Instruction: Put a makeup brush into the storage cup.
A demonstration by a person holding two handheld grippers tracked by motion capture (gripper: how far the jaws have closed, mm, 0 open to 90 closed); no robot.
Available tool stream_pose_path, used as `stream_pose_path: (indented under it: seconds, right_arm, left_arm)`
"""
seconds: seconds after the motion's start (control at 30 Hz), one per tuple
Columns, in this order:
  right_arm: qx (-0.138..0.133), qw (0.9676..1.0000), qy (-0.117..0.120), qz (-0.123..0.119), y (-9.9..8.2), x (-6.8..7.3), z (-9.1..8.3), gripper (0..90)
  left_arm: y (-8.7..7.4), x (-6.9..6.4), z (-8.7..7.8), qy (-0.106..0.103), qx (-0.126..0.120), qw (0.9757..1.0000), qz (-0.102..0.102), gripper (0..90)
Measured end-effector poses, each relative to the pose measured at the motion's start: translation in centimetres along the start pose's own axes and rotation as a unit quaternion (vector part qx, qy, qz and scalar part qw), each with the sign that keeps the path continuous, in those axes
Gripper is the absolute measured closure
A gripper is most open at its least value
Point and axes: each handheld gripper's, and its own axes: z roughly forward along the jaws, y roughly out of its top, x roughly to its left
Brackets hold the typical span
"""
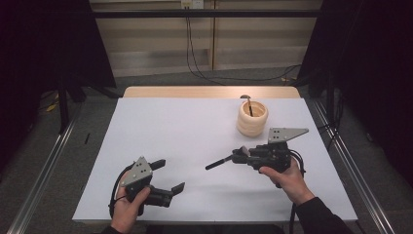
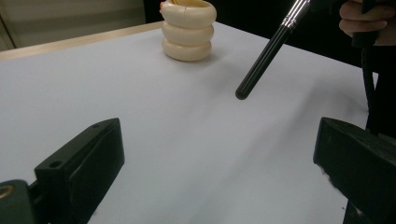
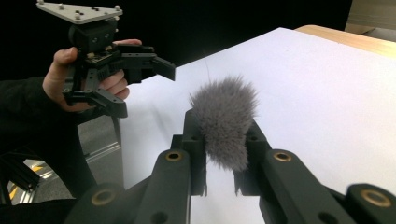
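Note:
A makeup brush with a black handle [image 1: 219, 162] and a grey fluffy head [image 3: 226, 105] is held by my right gripper [image 1: 242, 155], which is shut on the head end; the handle sticks out to the left, low over the white table. In the left gripper view the handle [image 2: 268, 51] hangs tilted above the table. A cream ringed holder [image 1: 252, 118] stands at the back right with a dark stick in it, also seen in the left gripper view as the holder [image 2: 187, 30]. My left gripper [image 1: 171, 174] rests open near the front left edge with nothing between its jaws.
The white table top [image 1: 170, 122] has a wooden strip [image 1: 209, 91] along its far edge. Metal rails [image 1: 44, 175] run along both sides on the floor. Cables [image 1: 195, 58] hang behind the table.

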Motion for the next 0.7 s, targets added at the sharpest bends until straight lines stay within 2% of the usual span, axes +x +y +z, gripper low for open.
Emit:
stream_pose_path:
  seconds: [0.07,0.13,0.17,0.3,0.37,0.43,0.47,0.53,0.7]
  right_arm:
    - [0.002,1.0,-0.001,0.001,0.1,0.0,0.0,77.2]
    - [0.004,1.0,-0.006,0.0,0.2,-0.1,0.0,77.1]
    - [0.004,1.0,-0.008,0.001,0.2,-0.2,-0.1,77.2]
    - [-0.001,0.9999,-0.015,0.005,0.3,-0.5,-0.3,77.1]
    - [-0.003,0.9998,-0.018,0.008,0.4,-0.7,-0.5,77.2]
    - [-0.003,0.9998,-0.02,0.008,0.6,-0.8,-0.7,77.2]
    - [-0.003,0.9997,-0.024,0.009,0.7,-0.9,-0.8,77.2]
    - [-0.003,0.9996,-0.026,0.01,0.8,-1.1,-1.0,77.1]
    - [-0.006,0.9992,-0.039,0.011,1.5,-1.5,-1.5,77.2]
  left_arm:
    - [-0.3,0.0,-0.3,0.005,0.0,1.0,-0.001,1.7]
    - [-0.5,0.2,-0.6,-0.001,-0.009,0.9999,-0.005,1.8]
    - [-0.5,0.2,-0.8,0.011,-0.007,0.9999,-0.004,1.6]
    - [-0.7,0.7,-1.3,0.025,-0.012,0.9996,-0.002,1.4]
    - [-0.9,1.0,-1.5,0.029,-0.017,0.9994,-0.01,1.4]
    - [-1.0,1.1,-1.7,0.035,-0.012,0.9993,-0.001,1.3]
    - [-1.1,1.2,-1.6,0.034,-0.013,0.9993,0.001,1.3]
    - [-1.2,1.1,-1.5,0.032,-0.011,0.9994,-0.009,1.3]
    - [-1.2,1.1,-1.6,0.03,-0.012,0.9994,-0.006,1.2]
